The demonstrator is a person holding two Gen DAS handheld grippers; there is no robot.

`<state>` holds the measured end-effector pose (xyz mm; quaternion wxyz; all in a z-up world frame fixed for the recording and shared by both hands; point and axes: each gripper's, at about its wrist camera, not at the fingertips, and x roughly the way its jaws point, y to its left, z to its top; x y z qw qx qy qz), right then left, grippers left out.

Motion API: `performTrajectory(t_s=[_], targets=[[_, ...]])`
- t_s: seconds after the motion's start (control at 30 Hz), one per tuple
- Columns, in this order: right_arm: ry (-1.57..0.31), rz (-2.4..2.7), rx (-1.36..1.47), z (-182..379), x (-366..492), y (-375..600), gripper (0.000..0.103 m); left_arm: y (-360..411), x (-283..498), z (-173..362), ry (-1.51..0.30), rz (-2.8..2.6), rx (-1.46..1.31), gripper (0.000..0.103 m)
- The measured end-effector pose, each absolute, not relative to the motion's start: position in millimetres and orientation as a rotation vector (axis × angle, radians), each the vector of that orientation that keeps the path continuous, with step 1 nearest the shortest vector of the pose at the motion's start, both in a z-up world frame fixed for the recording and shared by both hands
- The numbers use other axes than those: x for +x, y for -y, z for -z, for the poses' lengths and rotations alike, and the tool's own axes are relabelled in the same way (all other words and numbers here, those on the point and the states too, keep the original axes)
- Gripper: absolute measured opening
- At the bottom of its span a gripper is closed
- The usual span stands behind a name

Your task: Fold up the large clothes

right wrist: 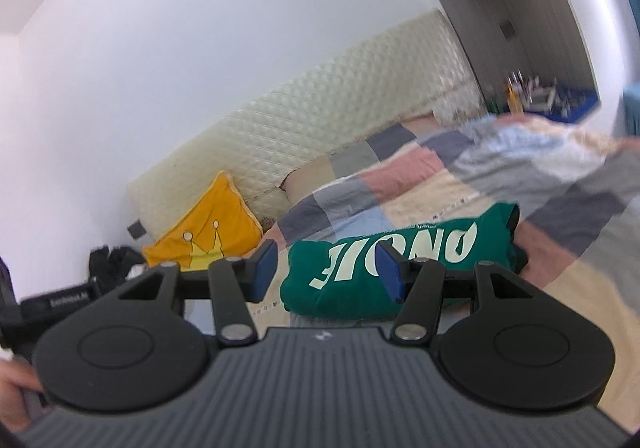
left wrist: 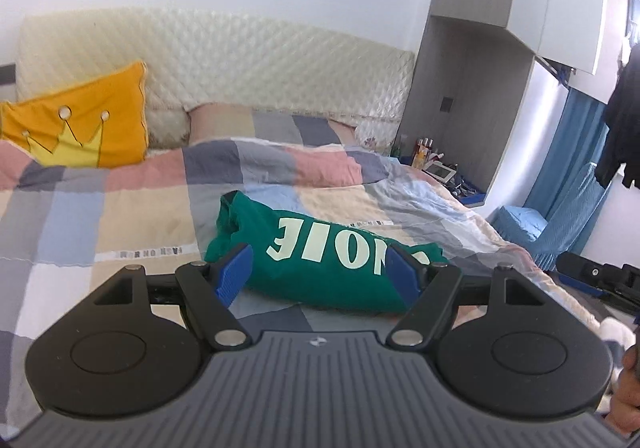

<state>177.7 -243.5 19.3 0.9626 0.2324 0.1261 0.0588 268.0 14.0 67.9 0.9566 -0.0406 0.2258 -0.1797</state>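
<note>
Only left wrist view shows blue curtain (left wrist: 576, 152)

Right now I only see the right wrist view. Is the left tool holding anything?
Observer: No. The left tool is open with nothing between its pads. The folded green shirt lies on the quilt beyond it.
Operator: Any other clothes in the room?
Observer: Yes, a dark garment hangs at the far right, past the bed.
Operator: The bedside shelf is a blur for me. What's on it?
Observer: A small white-framed screen with a few bottles behind it.
</note>
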Motion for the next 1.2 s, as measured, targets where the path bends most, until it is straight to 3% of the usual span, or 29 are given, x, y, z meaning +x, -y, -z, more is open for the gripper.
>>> performTrajectory(t_s=[0.53, 1.2], targets=[[-0.231, -0.076, 0.275, 27, 121, 200, 0.058, -16, 171, -5, -0.379, 0.366, -0.016, 0.077], [-0.33, 0.007, 0.238, 116, 170, 200, 0.058, 3, 202, 70, -0.45, 0.323, -0.005, 0.077]])
